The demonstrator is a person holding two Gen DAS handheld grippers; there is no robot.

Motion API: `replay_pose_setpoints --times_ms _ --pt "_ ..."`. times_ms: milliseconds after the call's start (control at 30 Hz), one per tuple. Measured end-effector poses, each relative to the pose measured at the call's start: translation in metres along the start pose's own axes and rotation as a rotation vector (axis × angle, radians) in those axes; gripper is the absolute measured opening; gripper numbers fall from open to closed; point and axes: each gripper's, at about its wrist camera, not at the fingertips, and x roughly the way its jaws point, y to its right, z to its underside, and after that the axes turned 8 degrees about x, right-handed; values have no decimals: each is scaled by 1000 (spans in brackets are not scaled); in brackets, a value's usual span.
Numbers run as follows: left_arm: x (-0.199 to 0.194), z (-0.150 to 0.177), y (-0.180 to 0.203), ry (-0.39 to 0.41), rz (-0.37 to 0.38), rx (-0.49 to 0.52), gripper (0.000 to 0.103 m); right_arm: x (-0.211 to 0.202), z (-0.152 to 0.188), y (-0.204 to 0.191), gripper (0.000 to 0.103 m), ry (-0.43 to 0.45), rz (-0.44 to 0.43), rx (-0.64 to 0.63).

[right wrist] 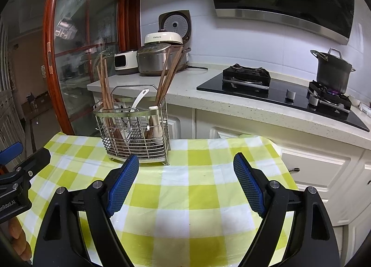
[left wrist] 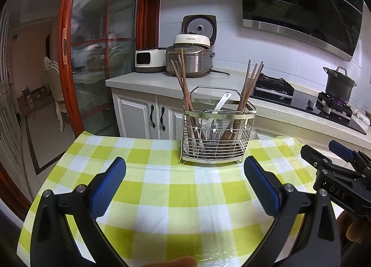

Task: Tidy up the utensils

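Right now both tools hang over the table with the yellow-and-white checked plastic cloth point(left wrist: 171, 199), and neither has anything between its blue pads. The left gripper point(left wrist: 185, 182) is spread wide and empty; the right gripper point(right wrist: 186, 180) likewise stands released, its fingers parted over bare cloth.

The task's things sit together in the rectangular wire-mesh steel caddy point(left wrist: 216, 132) at the far side of the table, ahead of both grippers and apart from them. Brown wooden chopsticks point(left wrist: 184, 86) lean out of its left compartment, a second bunch of brown chopsticks point(left wrist: 251, 86) fans out of the right one, and a white long-handled spoon point(left wrist: 221, 103) rests tilted between them, its bowl hidden down in the basket.

By my judgement the chopsticks are light, stiff and thin, so they may roll or pivot between flat pads; a hold across the upper shaft, above the rim, should be best. The spoon looks smooth, perhaps ceramic or plastic, so likely slippery and possibly breakable; its exposed handle is the place to pinch. The caddy itself seems light enough to slide or tip on the slick cloth if a utensil drags against its wires.
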Motion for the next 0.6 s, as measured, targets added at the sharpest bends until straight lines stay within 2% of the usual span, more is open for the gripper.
replay_pose_setpoints --times_ms 600 --pt "0 0 -2 -1 3 -3 99 0 -1 0 79 -1 3 0"
